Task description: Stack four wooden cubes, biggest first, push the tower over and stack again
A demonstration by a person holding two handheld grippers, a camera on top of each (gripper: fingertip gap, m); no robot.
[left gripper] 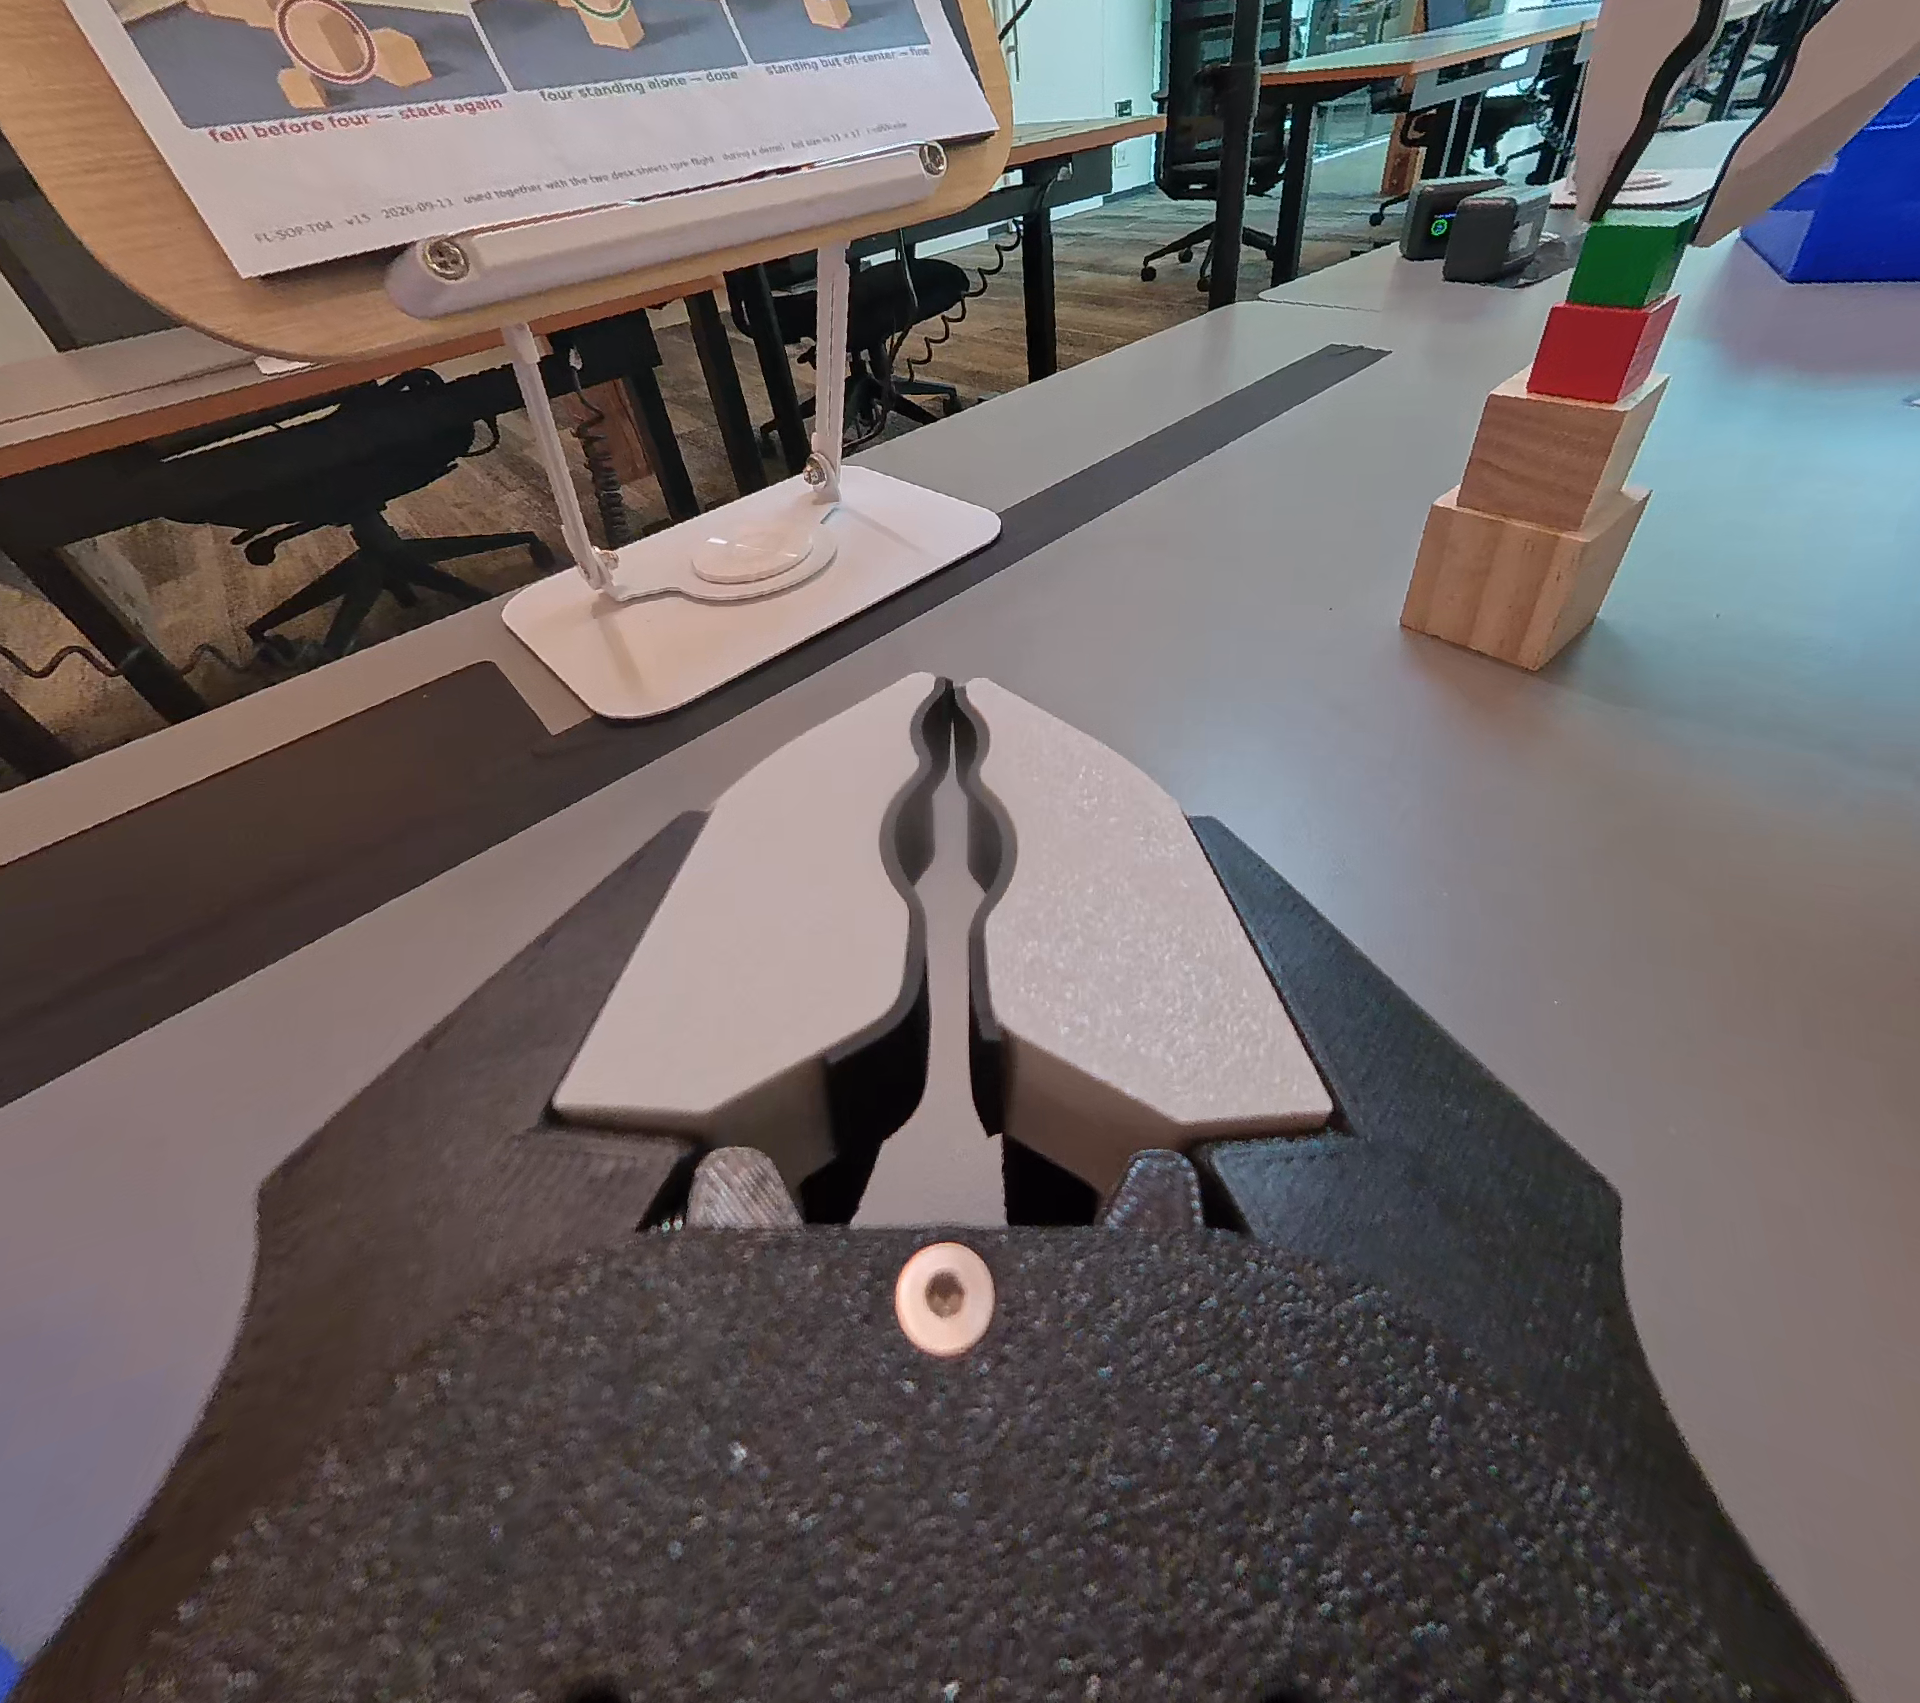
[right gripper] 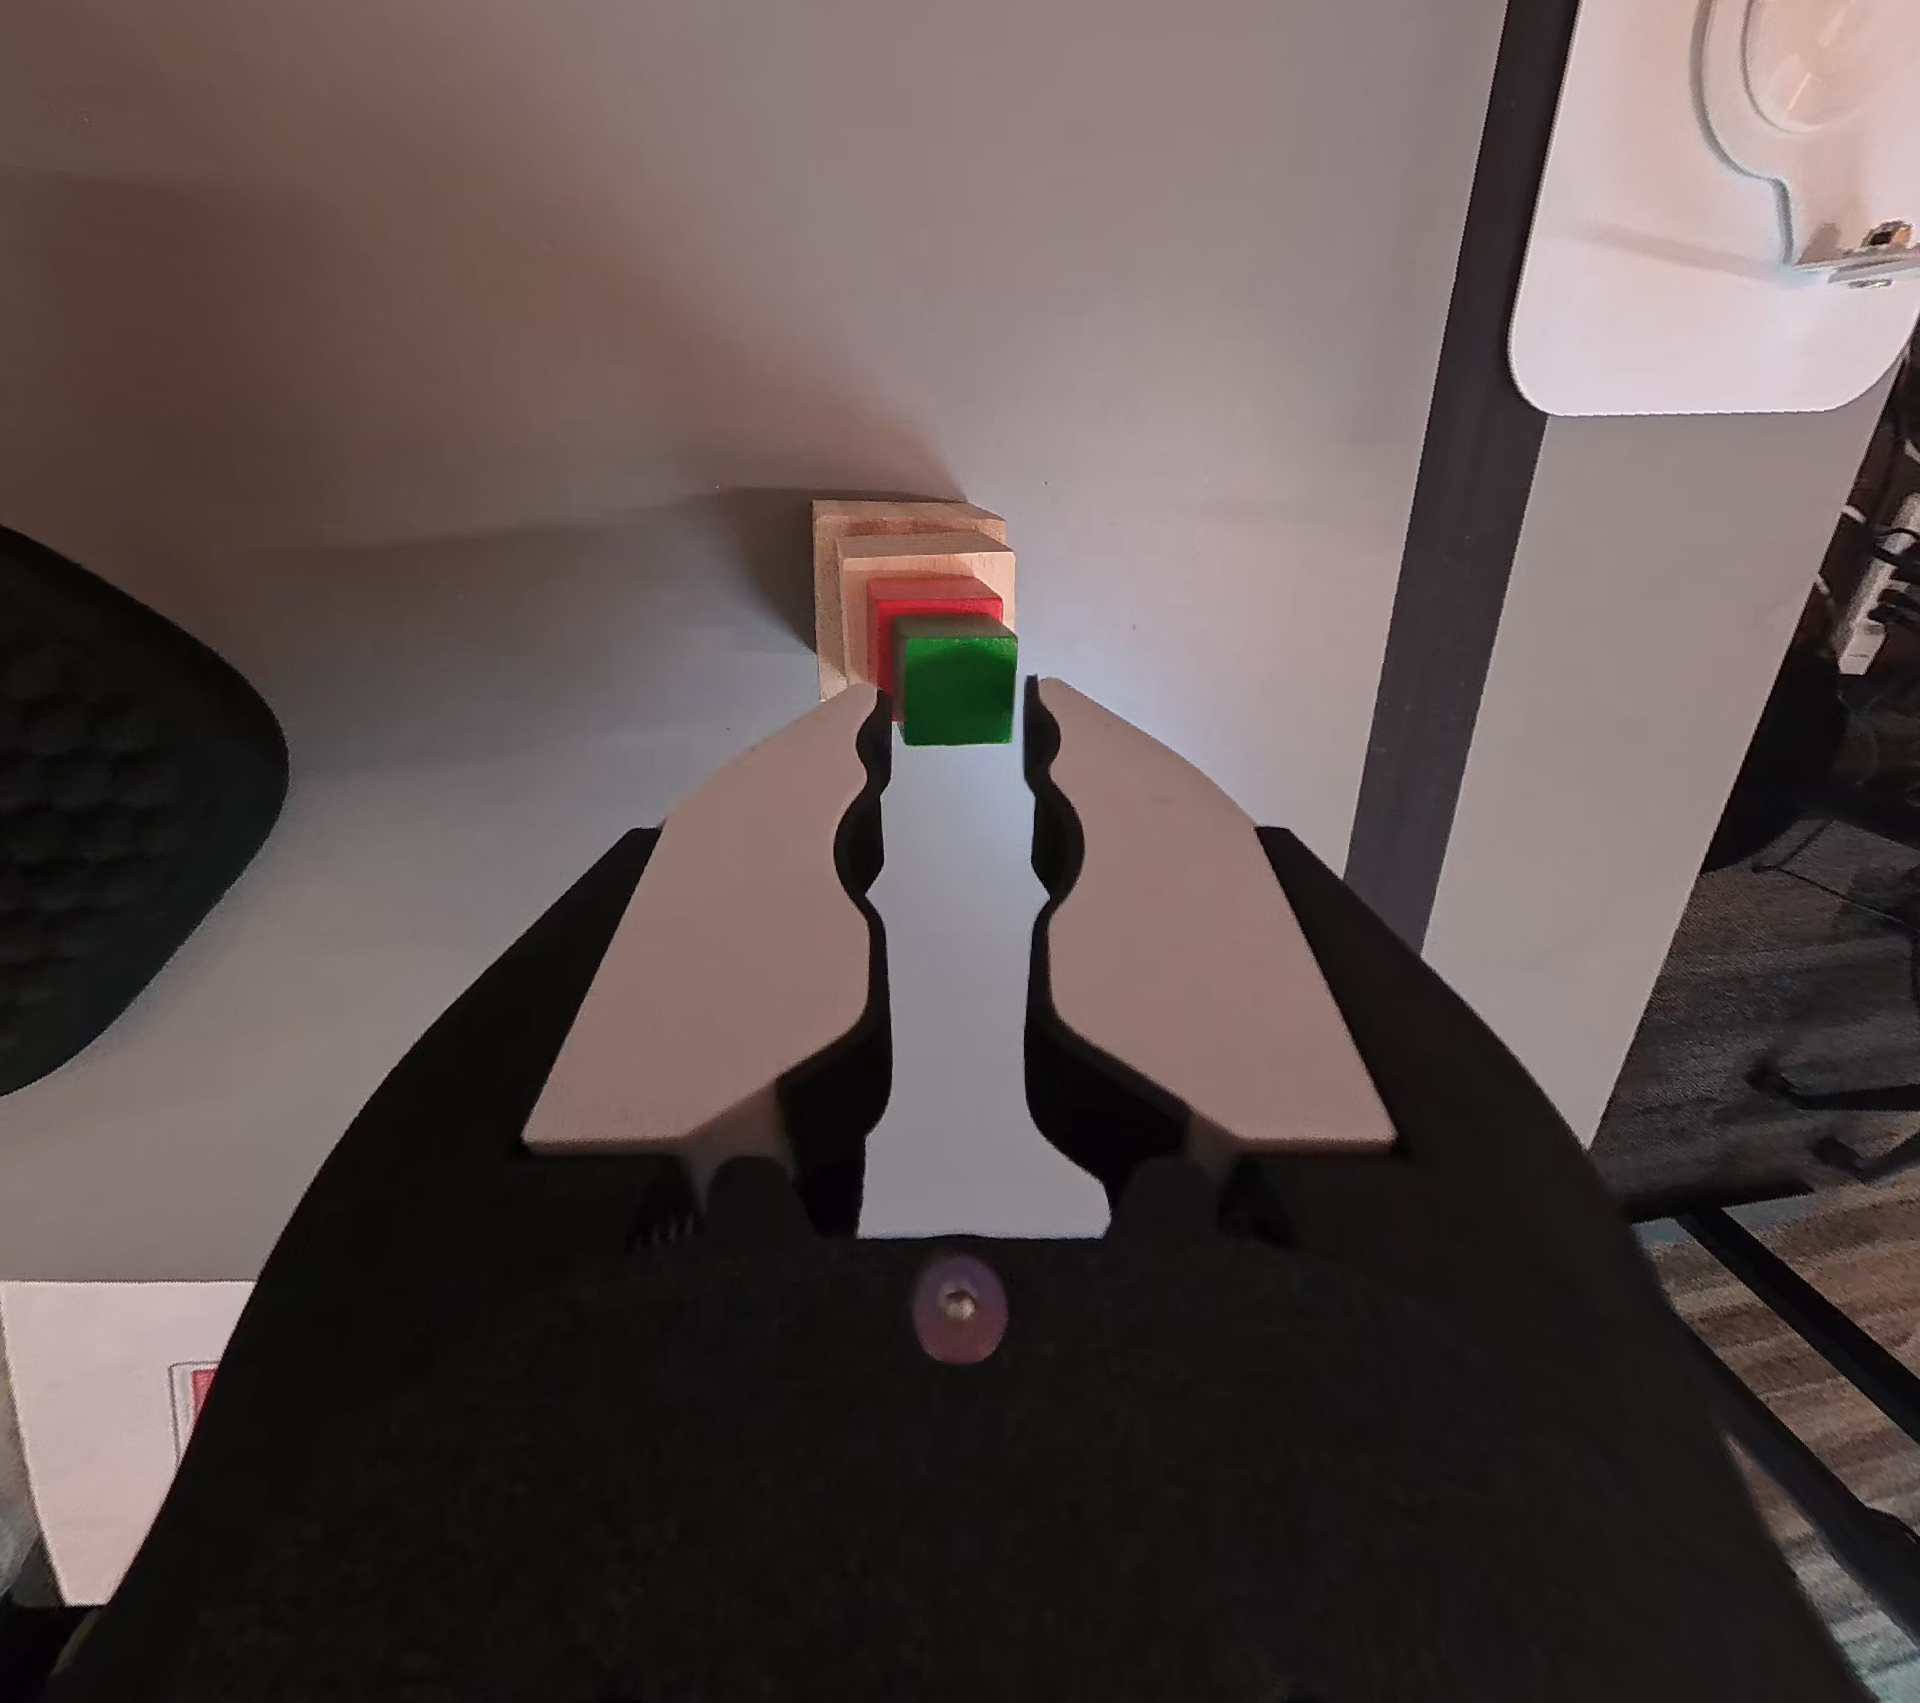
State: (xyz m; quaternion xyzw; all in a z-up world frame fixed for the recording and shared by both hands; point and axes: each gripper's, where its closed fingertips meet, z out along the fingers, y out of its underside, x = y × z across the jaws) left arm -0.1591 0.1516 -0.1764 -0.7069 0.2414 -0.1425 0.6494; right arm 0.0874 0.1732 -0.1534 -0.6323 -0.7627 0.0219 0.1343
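While the left gripper [left gripper: 951, 697] rests closed and empty mid-table, the right gripper [right gripper: 956, 697] hangs open over the green block [right gripper: 956, 685] — topping the stack near the table's far edge — best kept clear of it.

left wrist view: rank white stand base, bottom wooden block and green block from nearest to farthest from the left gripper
1. White stand base: just ahead of the left gripper, slightly left.
2. Bottom wooden block: ahead to the right, on the table.
3. Green block: top of the stack, far right, under the right gripper.
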